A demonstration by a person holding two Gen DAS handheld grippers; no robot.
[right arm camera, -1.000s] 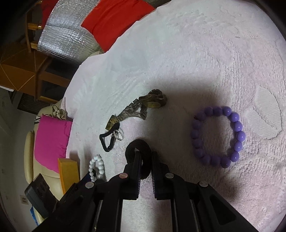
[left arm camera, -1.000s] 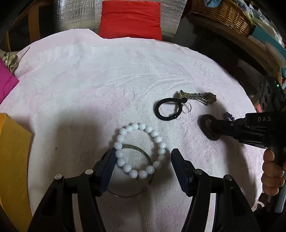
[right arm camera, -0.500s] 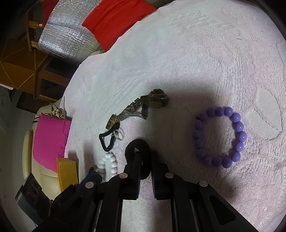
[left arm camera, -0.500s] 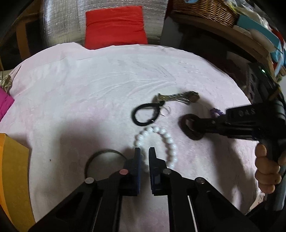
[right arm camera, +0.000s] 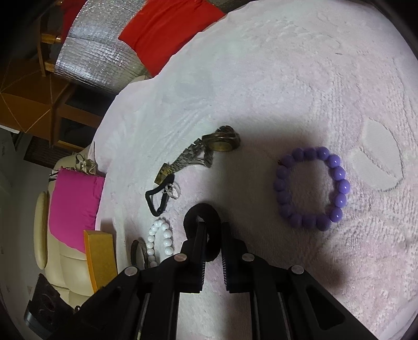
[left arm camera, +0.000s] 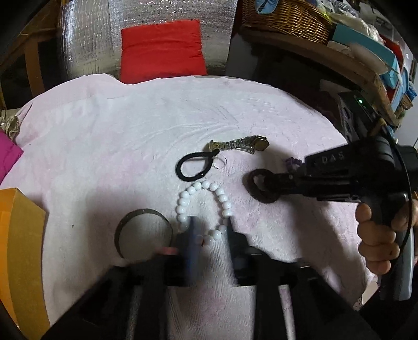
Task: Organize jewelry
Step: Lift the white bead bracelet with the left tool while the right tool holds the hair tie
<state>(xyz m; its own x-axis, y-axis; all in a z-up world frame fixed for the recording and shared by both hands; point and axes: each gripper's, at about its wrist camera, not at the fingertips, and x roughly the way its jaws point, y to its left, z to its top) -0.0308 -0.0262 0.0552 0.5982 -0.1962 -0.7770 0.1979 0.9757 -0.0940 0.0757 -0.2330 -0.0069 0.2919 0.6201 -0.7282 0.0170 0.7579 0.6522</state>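
Left wrist view: the left gripper (left arm camera: 210,235) sits at lower centre, blurred, its jaws opening, with the near beads of the white bead bracelet (left arm camera: 202,209) lying between the fingers on the pale pink towel (left arm camera: 104,146); the pads do not appear to press the beads. Just left of the bracelet lies a dark metal bangle (left arm camera: 143,232), its near edge hidden behind the gripper body. Above the bracelet a black hair tie (left arm camera: 194,167) rests beside a small clear ring (left arm camera: 219,163), and further up lies a metal wristwatch (left arm camera: 239,143), gold-faced, strap stretched toward the left. At right of the frame a bare hand (left arm camera: 378,235) holds the right gripper (left arm camera: 263,183), which is clenched on a dark brown fabric ring (left arm camera: 257,187) lying on the towel. A few purple beads show just above that gripper's fingers. An orange box (left arm camera: 18,248) sits at the left edge; a red cushion (left arm camera: 162,49) and a wicker basket (left arm camera: 287,18) stand beyond the towel. Right wrist view: the right gripper's fingers (right arm camera: 201,251) stand nearly together around the near rim of the fabric ring at lower centre. A purple bead bracelet (right arm camera: 312,188) lies well apart at centre right, untouched. The watch, hair tie and clear ring trail toward the left, with the white bracelet and bangle at lower left near the orange box. A magenta cushion (right arm camera: 75,206) shows at the left edge.
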